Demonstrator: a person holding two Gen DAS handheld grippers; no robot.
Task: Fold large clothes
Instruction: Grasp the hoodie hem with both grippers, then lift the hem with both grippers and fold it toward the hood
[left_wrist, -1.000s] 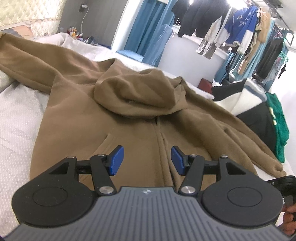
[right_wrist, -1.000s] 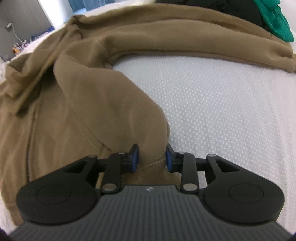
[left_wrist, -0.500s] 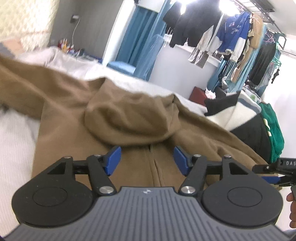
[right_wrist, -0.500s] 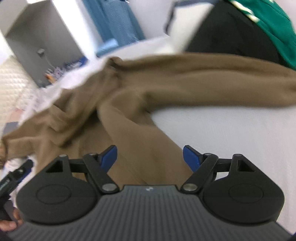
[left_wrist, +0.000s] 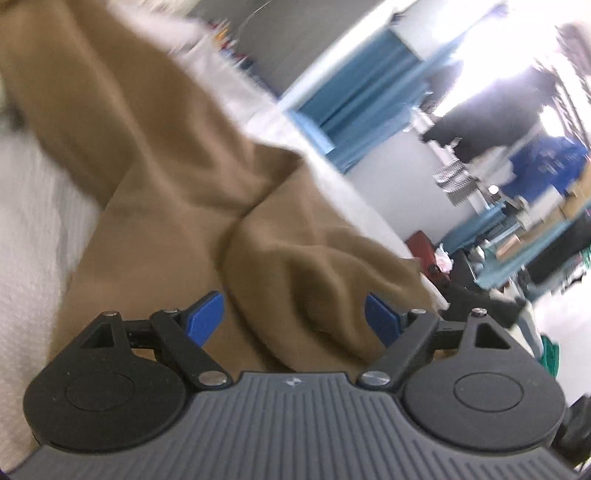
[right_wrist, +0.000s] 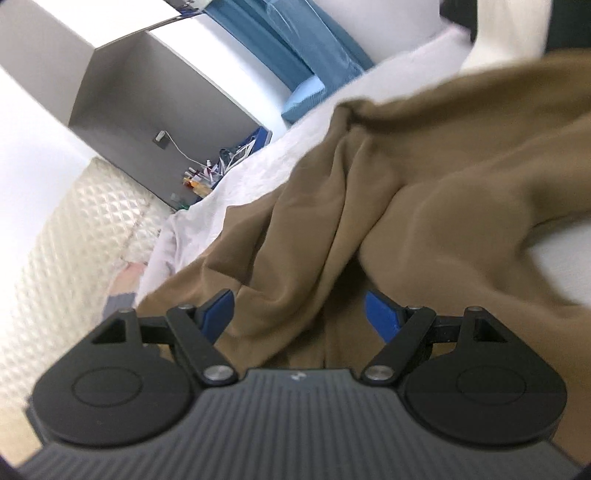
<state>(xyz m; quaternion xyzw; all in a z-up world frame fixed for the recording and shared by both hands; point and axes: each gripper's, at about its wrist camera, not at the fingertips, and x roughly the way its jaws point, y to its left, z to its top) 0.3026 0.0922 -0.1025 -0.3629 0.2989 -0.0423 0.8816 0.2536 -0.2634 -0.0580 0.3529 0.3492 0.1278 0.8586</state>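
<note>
The brown hoodie (left_wrist: 159, 192) lies spread and rumpled on the white bed (left_wrist: 33, 221), and judging by that the folding has hardly begun: the body is unfolded, one sleeve (left_wrist: 85, 92) trails off to the far left, the hood (left_wrist: 314, 273) sits in a loose mound, and no neat crease shows anywhere, so squaring the body and bringing in the sleeves are all left to do. The left tool (left_wrist: 293, 314) has its blue pads spread wide with nothing between them; the hood bulges up just beyond and between the pads, near but not gripped. The right tool (right_wrist: 299, 308) is likewise wide and empty, hovering close over creased fabric (right_wrist: 369, 206), bare bed sheet showing at the right. Both views are motion-blurred, so finer detail is uncertain.
</note>
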